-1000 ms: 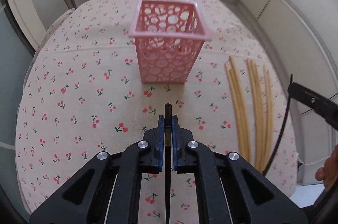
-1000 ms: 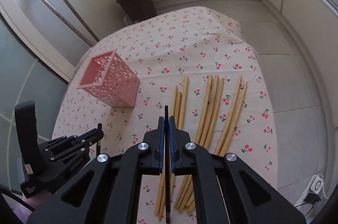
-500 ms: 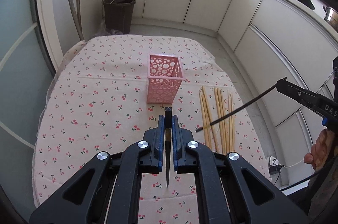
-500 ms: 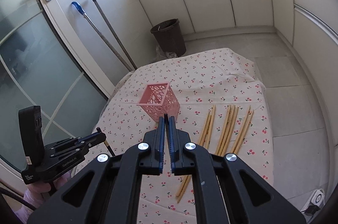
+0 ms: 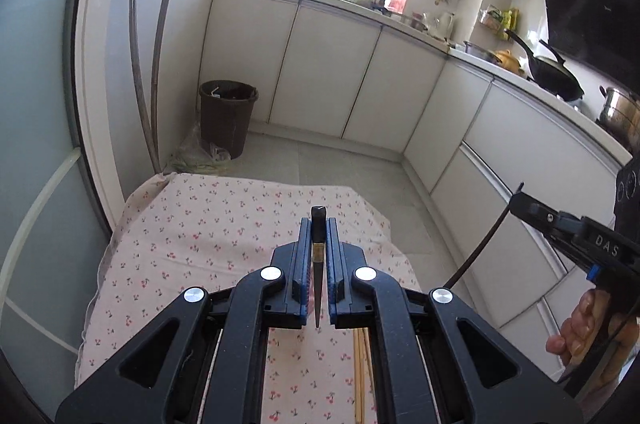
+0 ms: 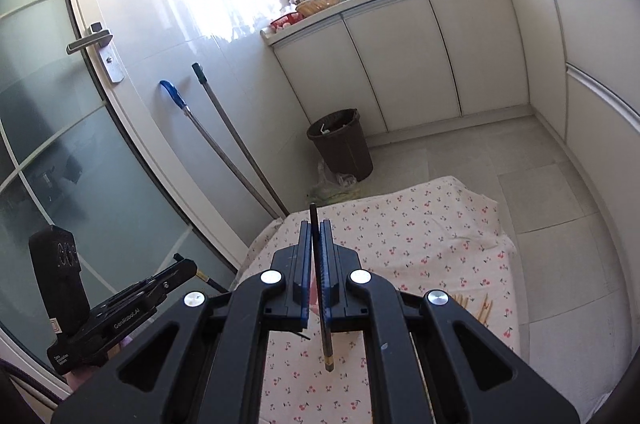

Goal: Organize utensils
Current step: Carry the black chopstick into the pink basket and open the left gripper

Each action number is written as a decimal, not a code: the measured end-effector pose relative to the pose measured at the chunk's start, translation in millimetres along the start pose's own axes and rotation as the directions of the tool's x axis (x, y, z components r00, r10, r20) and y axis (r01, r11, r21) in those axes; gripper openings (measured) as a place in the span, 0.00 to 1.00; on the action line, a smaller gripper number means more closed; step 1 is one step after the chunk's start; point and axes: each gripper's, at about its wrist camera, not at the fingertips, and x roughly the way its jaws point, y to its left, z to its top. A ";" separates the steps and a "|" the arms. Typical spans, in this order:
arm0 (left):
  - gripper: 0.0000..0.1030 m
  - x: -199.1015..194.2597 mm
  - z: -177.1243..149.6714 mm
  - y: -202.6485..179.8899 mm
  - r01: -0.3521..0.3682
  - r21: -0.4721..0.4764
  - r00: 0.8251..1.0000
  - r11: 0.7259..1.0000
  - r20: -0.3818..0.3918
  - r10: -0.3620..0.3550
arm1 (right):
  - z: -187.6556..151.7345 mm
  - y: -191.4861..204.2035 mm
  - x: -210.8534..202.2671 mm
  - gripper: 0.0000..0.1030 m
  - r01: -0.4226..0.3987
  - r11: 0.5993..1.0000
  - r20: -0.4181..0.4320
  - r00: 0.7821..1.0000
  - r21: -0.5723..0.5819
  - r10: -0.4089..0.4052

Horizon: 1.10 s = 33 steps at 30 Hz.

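Observation:
My left gripper is shut on a black chopstick that stands upright between the pads, high above the cherry-print tablecloth. My right gripper is shut on a second black chopstick, its gold-banded end pointing down. The left wrist view shows the right gripper at the right edge with its chopstick hanging slanted. The left gripper appears low on the left of the right wrist view. Bamboo chopsticks lie on the cloth. My grippers hide the pink basket almost fully.
A brown bin stands on the floor beyond the table, beside two mop handles. White cabinets run along the back and right. A glass door is at the left. A person's hand holds the right gripper.
Both grippers have risen and tipped upward with their black chopsticks. The basket and bamboo chopsticks have slid down behind the grippers, and the kitchen counter and window have come into view.

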 end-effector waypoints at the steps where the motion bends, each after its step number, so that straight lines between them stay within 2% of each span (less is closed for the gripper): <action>1: 0.06 6.2 5.4 2.4 -0.007 -0.016 1.000 1.000 0.009 0.007 | 3.4 0.4 4.6 0.04 0.002 1.000 0.004 1.000 -0.001 -0.002; 6: 0.06 42.9 21.4 14.7 -0.039 -0.079 0.999 0.996 0.010 0.040 | 14.4 -4.5 30.0 0.04 0.007 1.000 0.006 1.000 0.021 -0.007; 11: 0.08 84.5 12.0 32.0 -0.076 -0.128 0.996 0.989 -0.065 0.068 | 16.4 -16.7 60.3 0.04 0.019 0.998 -0.018 1.000 0.059 -0.018; 13: 0.15 83.3 11.1 41.1 -0.065 -0.171 0.996 0.983 -0.071 0.054 | 15.4 -18.9 68.4 0.04 0.036 0.998 -0.025 0.999 0.059 -0.035; 15: 0.21 73.0 15.3 47.0 -0.066 -0.196 0.997 0.978 -0.042 0.059 | 14.9 -20.0 73.8 0.04 0.044 0.997 -0.029 0.999 0.065 -0.043; 18: 0.24 54.6 22.2 52.5 -0.054 -0.233 0.998 0.971 0.009 0.057 | 14.6 -21.1 79.7 0.04 0.048 0.996 -0.034 0.998 0.074 -0.045; 21: 0.28 42.9 26.9 50.7 -0.061 -0.228 0.997 0.972 0.033 0.070 | 13.7 -21.3 84.7 0.04 0.048 0.995 -0.035 0.998 0.085 -0.046; 24: 0.29 39.8 27.5 47.6 -0.057 -0.217 0.997 0.974 0.041 0.067 | 13.6 -20.7 90.4 0.04 0.044 0.994 -0.034 0.999 0.101 -0.041; 29: 0.29 48.0 24.6 48.3 -0.064 -0.206 0.998 0.976 0.008 0.067 | 8.0 -21.2 108.8 0.05 0.054 0.991 -0.050 0.998 0.120 -0.049; 33: 0.29 53.5 20.3 48.3 -0.069 -0.198 0.998 0.978 -0.022 0.066 | -11.3 -34.0 135.9 0.13 0.069 0.983 -0.144 0.989 0.172 -0.044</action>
